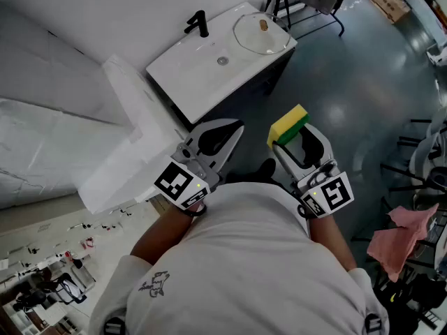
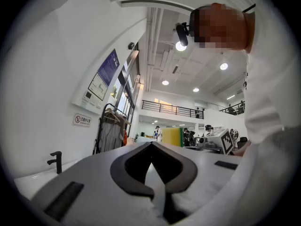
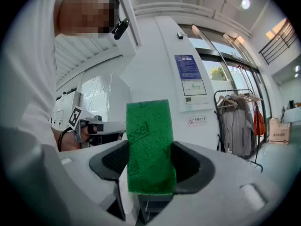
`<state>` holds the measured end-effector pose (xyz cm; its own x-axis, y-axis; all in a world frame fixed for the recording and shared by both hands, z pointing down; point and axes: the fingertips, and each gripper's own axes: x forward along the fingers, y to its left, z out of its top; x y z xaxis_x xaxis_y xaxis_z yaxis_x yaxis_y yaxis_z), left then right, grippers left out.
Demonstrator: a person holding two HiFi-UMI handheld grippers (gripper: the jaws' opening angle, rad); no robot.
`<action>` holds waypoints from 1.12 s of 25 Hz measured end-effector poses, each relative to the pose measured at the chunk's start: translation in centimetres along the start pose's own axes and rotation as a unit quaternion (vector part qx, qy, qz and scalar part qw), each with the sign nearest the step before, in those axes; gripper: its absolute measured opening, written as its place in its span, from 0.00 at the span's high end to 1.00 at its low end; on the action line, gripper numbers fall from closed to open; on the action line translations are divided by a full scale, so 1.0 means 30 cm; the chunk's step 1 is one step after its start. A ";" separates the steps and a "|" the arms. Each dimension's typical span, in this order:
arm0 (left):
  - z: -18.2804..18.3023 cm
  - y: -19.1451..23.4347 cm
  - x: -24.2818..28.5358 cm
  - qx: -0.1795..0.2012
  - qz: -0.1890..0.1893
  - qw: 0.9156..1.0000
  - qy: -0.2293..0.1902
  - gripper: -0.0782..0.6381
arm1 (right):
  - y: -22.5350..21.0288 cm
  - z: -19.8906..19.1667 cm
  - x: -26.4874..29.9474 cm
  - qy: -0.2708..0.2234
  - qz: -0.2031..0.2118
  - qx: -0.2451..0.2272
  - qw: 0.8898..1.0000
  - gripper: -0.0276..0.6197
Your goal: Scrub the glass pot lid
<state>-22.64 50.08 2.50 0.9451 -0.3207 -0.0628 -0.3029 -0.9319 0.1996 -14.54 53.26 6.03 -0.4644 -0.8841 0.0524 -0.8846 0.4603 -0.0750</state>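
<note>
1. A large hall with a grey floor. A white desk (image 1: 183,72) with a basin and black tap (image 1: 198,24) stands ahead of the person.
2. The glass pot lid (image 1: 260,35) lies flat on the desk's right end, well apart from both tools and about equally far from each. It sits forward and slightly left of the right hand-held gripper (image 1: 290,139).
3. That one grasps a green-and-yellow sponge (image 3: 149,145). The left hand-held gripper (image 2: 151,145) is clenched on nothing.
4. The lid's clear rim is faint against the white.
</note>
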 end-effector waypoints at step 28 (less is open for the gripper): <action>-0.069 0.043 0.514 0.008 0.014 1.000 0.003 0.89 | -0.573 0.007 -0.079 -0.018 -0.011 0.022 1.000 0.51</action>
<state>-8.21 44.29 3.80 0.9367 -0.3463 -0.0505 -0.3318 -0.9247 0.1864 1.78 47.41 6.97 -0.4433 -0.8962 0.0195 -0.8911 0.4382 -0.1181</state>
